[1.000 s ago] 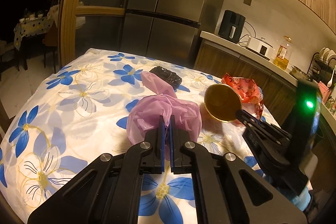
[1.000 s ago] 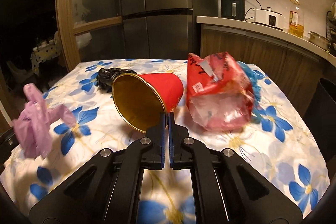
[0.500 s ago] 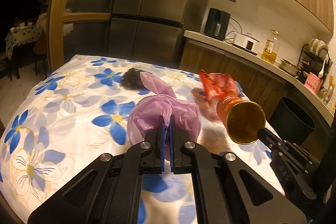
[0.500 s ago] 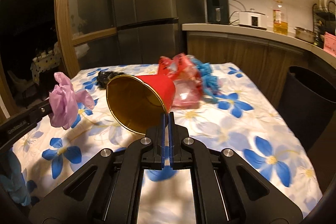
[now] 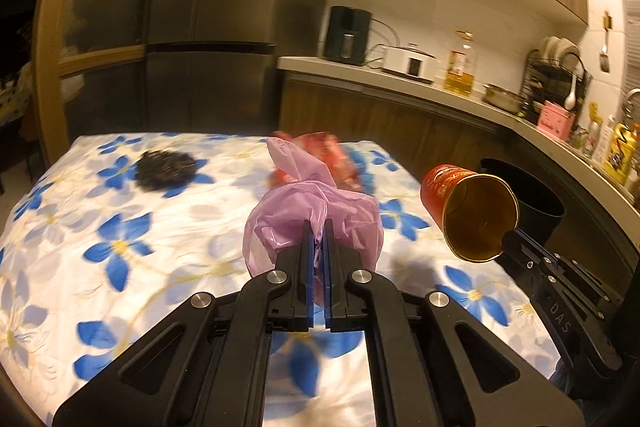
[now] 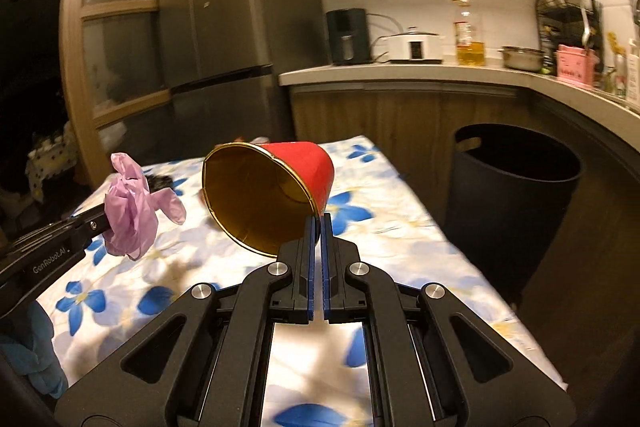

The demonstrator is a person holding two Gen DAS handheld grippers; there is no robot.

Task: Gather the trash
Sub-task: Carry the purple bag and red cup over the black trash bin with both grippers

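So the biggest thing here is the bench (image 5: 100, 211), covered in a white cloth with blue flowers; its near edge is cut off behind both tools. Right of it, on the floor beside the kitchen counter (image 6: 440, 75), stands a dark trash bin (image 6: 516, 195), and you can't see what's inside since it's just black in there.

Next down is the red paper cup (image 6: 316, 167), gold inside, held on its side above the bench with the right tool (image 6: 317, 223) clamped on its rim. There's gold printing on the red wall in the left view (image 5: 440, 183), but it's too small to read.

The left tool (image 5: 318, 229) is pinched tight on a crumpled pink plastic bag (image 5: 316, 215), also held up off the cloth. Behind it a red plastic bag (image 5: 328, 155) is mostly hidden and blurry, with something blue poking out next to it. A black crumpled lump (image 5: 166, 169) sits farther back on the bench; can't tell what it is.

Readable writing: "GenRobot.AI" on the left tool's arm, "DAS" on the right one.
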